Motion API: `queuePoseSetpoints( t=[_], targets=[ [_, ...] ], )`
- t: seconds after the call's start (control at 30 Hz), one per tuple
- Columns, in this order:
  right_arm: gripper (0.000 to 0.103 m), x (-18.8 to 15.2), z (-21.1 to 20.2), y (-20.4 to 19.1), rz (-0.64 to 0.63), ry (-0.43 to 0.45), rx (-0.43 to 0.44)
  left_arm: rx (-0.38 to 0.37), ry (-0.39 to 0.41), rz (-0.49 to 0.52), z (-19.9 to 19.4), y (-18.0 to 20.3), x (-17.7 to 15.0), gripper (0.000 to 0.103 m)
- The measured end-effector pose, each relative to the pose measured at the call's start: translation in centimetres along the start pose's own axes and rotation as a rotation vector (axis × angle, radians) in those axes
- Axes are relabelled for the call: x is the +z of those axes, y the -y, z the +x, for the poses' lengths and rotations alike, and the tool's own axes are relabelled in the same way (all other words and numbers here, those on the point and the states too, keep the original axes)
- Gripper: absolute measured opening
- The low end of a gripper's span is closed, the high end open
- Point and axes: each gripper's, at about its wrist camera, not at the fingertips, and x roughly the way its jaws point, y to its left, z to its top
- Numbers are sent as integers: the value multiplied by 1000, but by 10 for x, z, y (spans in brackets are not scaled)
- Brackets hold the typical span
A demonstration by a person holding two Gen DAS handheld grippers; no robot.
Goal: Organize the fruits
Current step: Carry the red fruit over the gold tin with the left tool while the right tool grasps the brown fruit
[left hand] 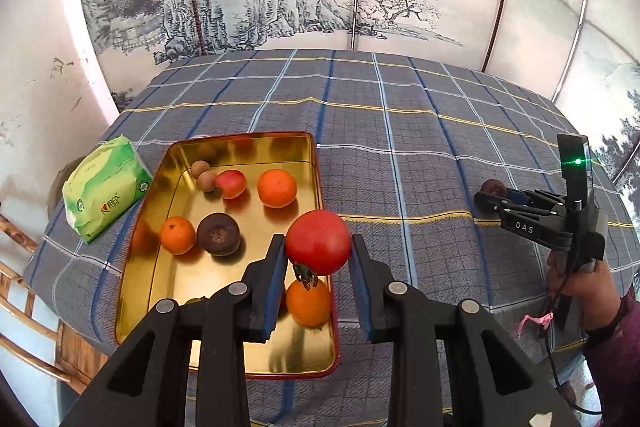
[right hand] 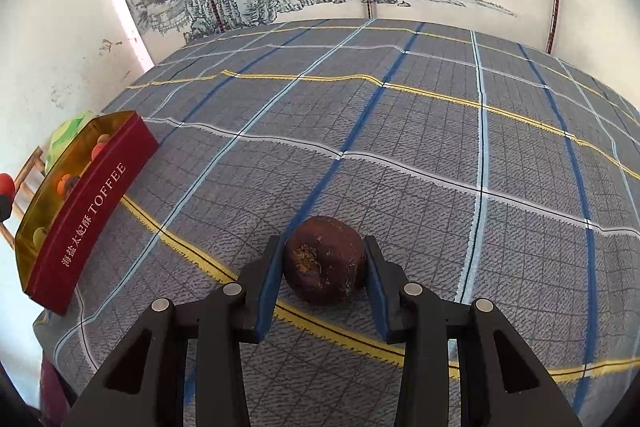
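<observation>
The plaid-covered table point(left hand: 400, 131) fills both views. On it, toward 9 o'clock in the left wrist view, sits the gold-lined toffee tin point(left hand: 240, 147), its red outer wall lettered TOFFEE. A green tissue pack point(left hand: 106, 187) lies just beside the tin at its 10 o'clock corner.

Inside the tin lie three oranges, the nearest one point(left hand: 308, 303) at 6 o'clock directly under the held fruit, a dark purple fruit point(left hand: 218, 233), a small red fruit point(left hand: 231, 183) and two small brown ones at 11 o'clock.

The left gripper point(left hand: 318, 247) is closed on a red tomato point(left hand: 318, 241), both pads touching its sides, held above the tin's 5 o'clock edge. The right gripper point(right hand: 325, 261), well apart at 3 o'clock, has its jaws against both flanks of a dark brown fruit point(right hand: 325, 259); whether that fruit has left the cloth I cannot tell.

Risks, as I judge them: released here, the tomato would land on the orange below or glance off the rim and roll onto the cloth. Its smooth, soft skin could bruise or slip under a hard squeeze. The round brown fruit, pinched only at its sides, could pivot out during the carry.
</observation>
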Motion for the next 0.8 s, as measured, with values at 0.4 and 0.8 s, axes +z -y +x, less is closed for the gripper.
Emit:
queuePoseSetpoints(
  t=[0.4, 0.8],
  targets=[
    [40, 0, 1, -1, -6, -2, -11, 6, 0, -13, 1, -8, -6, 27],
    [40, 0, 2, -1, -14, -4, -23, 15, -4, -30, 3, -18, -10, 27]
  ],
)
